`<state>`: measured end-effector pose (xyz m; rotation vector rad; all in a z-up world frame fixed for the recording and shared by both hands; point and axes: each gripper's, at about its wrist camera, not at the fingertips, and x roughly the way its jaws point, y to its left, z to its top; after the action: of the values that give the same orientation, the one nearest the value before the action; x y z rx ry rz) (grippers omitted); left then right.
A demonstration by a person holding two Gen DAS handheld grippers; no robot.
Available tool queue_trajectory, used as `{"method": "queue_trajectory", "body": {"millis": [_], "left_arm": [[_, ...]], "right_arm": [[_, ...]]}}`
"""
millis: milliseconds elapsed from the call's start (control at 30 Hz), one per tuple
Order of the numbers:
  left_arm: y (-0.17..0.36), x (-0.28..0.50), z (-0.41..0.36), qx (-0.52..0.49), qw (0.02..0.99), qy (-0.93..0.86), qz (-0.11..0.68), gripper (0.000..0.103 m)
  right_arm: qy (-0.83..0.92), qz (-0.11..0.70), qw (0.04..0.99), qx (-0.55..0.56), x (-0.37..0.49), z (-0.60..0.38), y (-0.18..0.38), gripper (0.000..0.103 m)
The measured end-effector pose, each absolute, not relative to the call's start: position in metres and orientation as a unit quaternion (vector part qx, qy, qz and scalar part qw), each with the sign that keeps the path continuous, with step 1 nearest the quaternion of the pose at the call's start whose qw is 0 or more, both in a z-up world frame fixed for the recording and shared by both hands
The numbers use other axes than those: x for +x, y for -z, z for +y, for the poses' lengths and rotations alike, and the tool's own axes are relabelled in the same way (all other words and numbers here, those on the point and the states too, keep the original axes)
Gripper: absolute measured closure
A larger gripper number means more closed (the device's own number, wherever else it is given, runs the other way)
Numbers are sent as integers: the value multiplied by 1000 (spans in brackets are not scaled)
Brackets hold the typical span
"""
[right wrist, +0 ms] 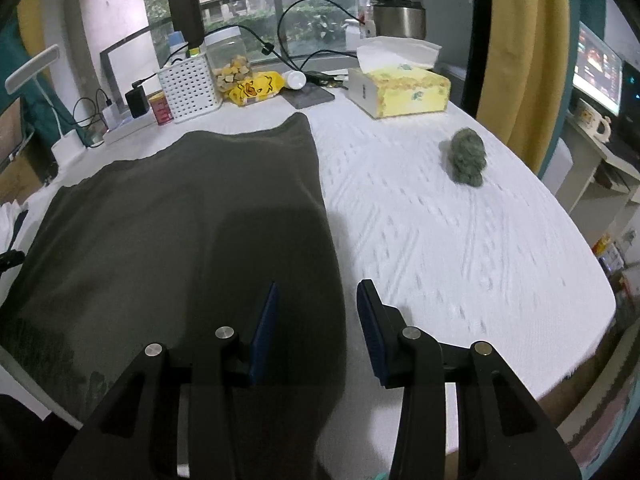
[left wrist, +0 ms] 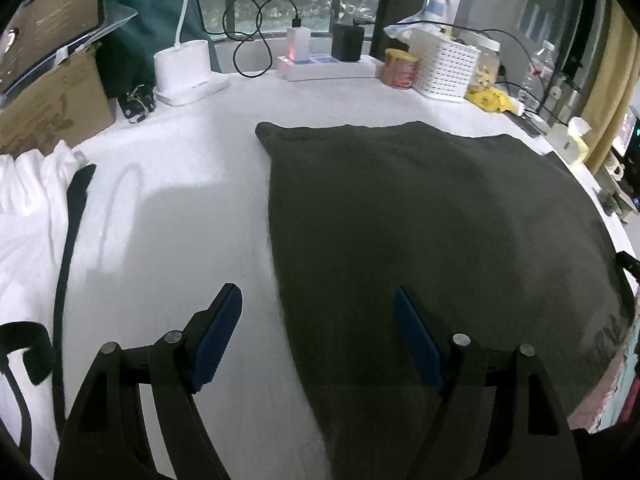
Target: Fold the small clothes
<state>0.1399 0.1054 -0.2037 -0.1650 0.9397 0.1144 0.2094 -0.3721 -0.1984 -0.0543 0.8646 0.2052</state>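
A dark olive garment lies flat on the white table; it also shows in the right wrist view. My left gripper is open and empty, straddling the garment's left edge near the front. My right gripper is open and empty, straddling the garment's right edge near the front. A white garment with a black strap lies at the left of the table.
At the back stand a white lamp base, a power strip, a red can and a white basket. A tissue box and a small grey-green balled cloth sit to the right. A cardboard box stands far left.
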Motion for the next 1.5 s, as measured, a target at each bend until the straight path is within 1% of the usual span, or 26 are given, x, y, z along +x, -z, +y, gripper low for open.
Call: {"method": "queue_trajectory", "body": {"millis": [33,67,533,733,867,900,933,967,1000,1100,1300,1400,1500], "left_arm": [[204,143,106,-78,886,-54,454,33],[205,147,107,-75,885,-54,456,36],[208,191,118,-70,878,-49,472,36],[218,221,129,-83,870,-53,483,36],[221,235,127,-62,878,-52,472,36],[222,237,125,-54,880,-51,468,46],[221,239,123,-53,884,-42,463,82],[220,240,123,-64,883,-28,465,101],[221,242,123,-78,880,-17,468,100],[219,243,114,-36,885,-35,462,100],[199,250,121,-6,901,-60,430,100],[203,254,124,4,899,-62,433,100],[221,258,124,2,887,-59,458,100]], "right_arm": [[-101,419,902,-29,216,-372,198,59],[-104,419,901,-33,224,-371,197,59],[-154,428,889,-57,323,-360,200,59],[-168,438,882,-45,359,-354,211,59],[-182,437,880,-38,375,-349,216,60],[-190,437,878,-44,377,-346,216,60],[-196,436,877,-57,377,-341,217,72],[-203,435,874,-71,377,-336,218,96],[-202,433,875,-81,376,-332,218,96],[-195,422,880,-92,376,-330,218,97],[-176,380,903,-98,377,-335,199,98],[-170,375,905,-107,381,-333,200,98],[-163,391,899,-109,386,-331,213,98]]}}
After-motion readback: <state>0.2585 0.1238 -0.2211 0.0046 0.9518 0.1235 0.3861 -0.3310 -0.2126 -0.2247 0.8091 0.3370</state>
